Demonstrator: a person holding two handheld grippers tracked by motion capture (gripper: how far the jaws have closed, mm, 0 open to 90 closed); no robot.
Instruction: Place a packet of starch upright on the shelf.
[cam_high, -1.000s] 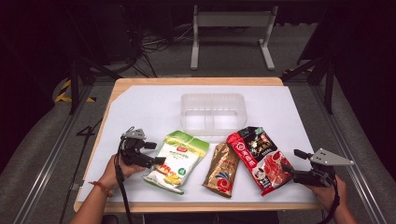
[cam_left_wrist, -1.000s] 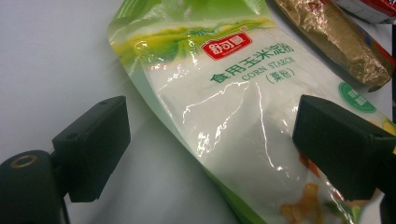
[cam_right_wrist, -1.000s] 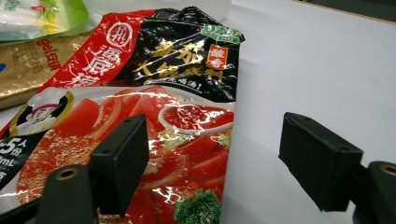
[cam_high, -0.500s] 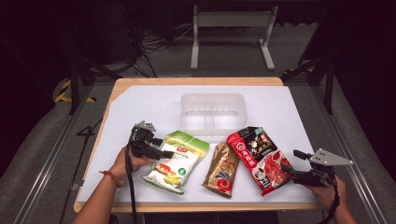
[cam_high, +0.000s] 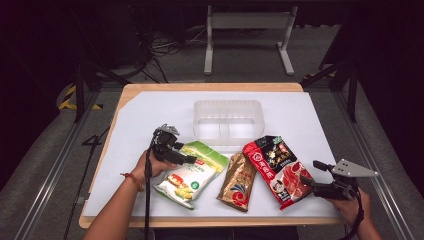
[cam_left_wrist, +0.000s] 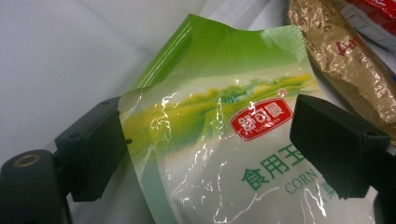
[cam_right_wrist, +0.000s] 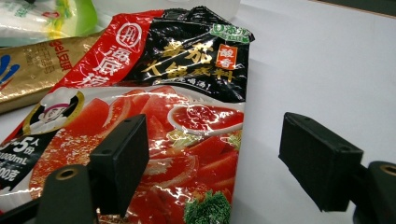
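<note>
Pouches, three in number, are laid on the table (cam_high: 145, 107) before one clear tray (cam_high: 228, 120). The left tool (cam_left_wrist: 205, 140) is lowered with jaws apart around the green pouch (cam_left_wrist: 219, 154), marked "CORN". The gold pouch (cam_high: 238, 181) is seen beside it. The right tool (cam_right_wrist: 212, 163) is held level, apart, at the red pouch's (cam_right_wrist: 154, 116) edge.

Mid-frame on the table (cam_high: 150, 115), the left claw (cam_high: 187, 159) sits over the green pouch's (cam_high: 192, 175) upper edge. At lower right, the right claw (cam_high: 309, 175) is beside the red pouch (cam_high: 275, 162).
</note>
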